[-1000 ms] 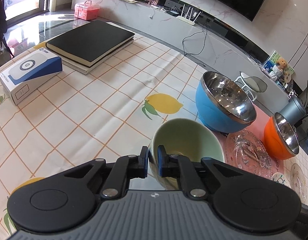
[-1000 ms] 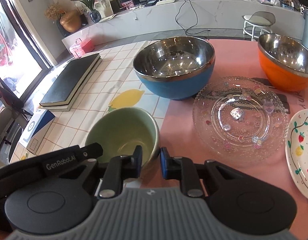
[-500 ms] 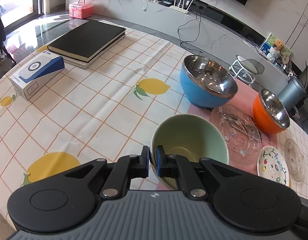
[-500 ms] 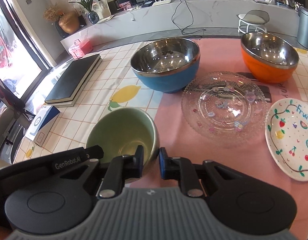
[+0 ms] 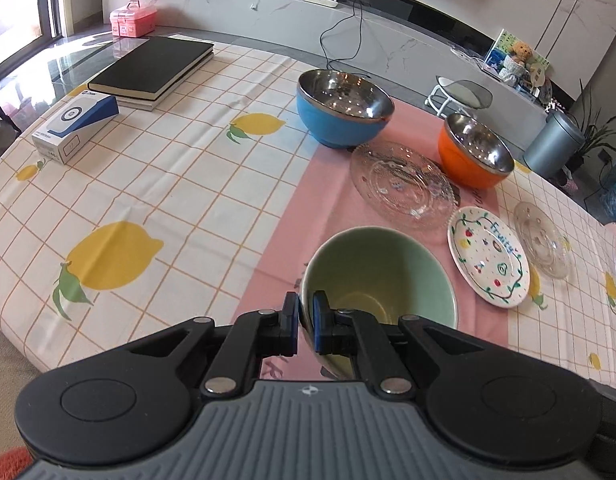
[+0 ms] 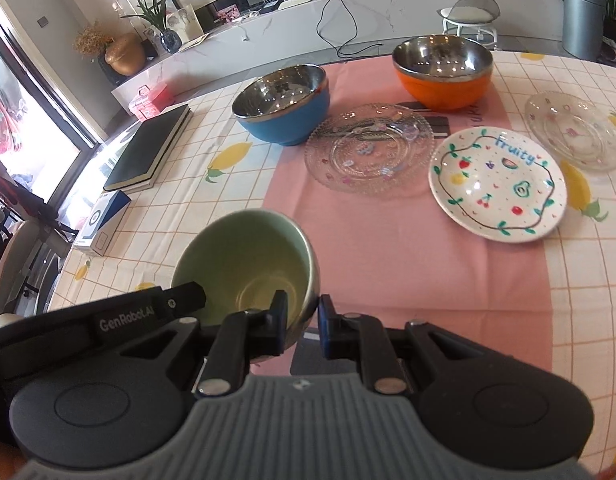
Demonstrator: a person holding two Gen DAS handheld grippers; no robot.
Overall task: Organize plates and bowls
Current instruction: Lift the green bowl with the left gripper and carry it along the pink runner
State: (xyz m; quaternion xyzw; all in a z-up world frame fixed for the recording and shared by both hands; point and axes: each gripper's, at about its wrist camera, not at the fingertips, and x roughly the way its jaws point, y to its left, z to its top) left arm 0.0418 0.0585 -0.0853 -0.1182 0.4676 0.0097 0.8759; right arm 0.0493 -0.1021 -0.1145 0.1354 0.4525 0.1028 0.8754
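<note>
Nearest the left wrist camera, the left hand-held gripper point(image 5: 305, 323) is pinched almost closed on the near rim of a smooth, pale green ceramic bowl point(image 5: 382, 276), one pad inside the wall and one outside. The bowl appears lifted above the pink cloth strip point(image 5: 303, 216) on the desk point(image 5: 155, 184). From the right wrist view, the right hand-held gripper point(image 6: 302, 322) straddles the bowl's point(image 6: 247, 264) other rim, its pads slightly parted, not clearly pressing the wall.

Beyond lie a glossy white plate point(image 5: 488, 258) painted with fruits and a ridged round glass plate point(image 5: 402, 184); a smaller glass plate point(image 5: 542, 240) sits to the right. Farther back stand two steel-lined round bowls, one blue point(image 5: 344, 110) and one orange point(image 5: 474, 152).
</note>
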